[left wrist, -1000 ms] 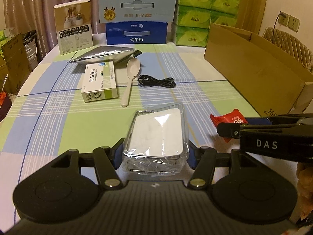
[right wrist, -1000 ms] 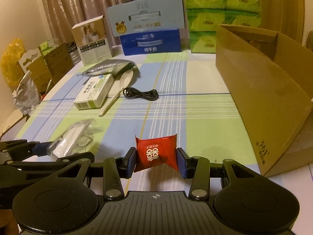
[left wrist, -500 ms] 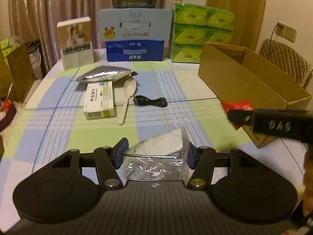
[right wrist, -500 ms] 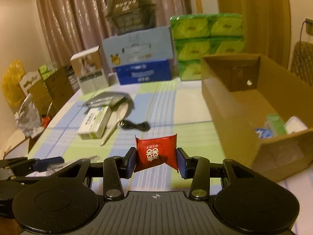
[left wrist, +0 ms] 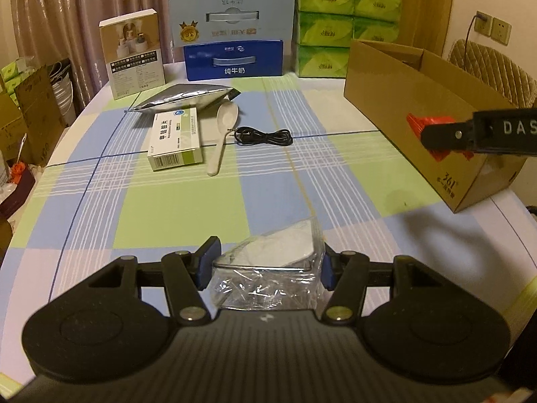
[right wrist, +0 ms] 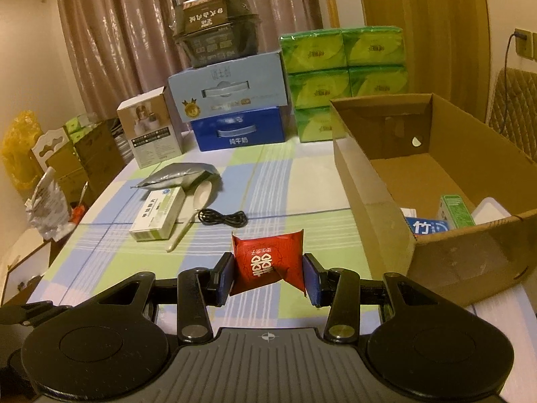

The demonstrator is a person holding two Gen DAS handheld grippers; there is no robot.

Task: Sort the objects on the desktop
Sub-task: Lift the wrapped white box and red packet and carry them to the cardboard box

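Two milk cartons [left wrist: 233, 33] w/ checked tablecloth [left wrist: 174, 208]

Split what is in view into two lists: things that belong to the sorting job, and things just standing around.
Job:
left gripper shut on clear-wrapped white packet
right gripper shut on red packet
cardboard box
medicine box, spoon, black cable, silver pouch

Standing around:
milk cartons
green tissue packs
chair
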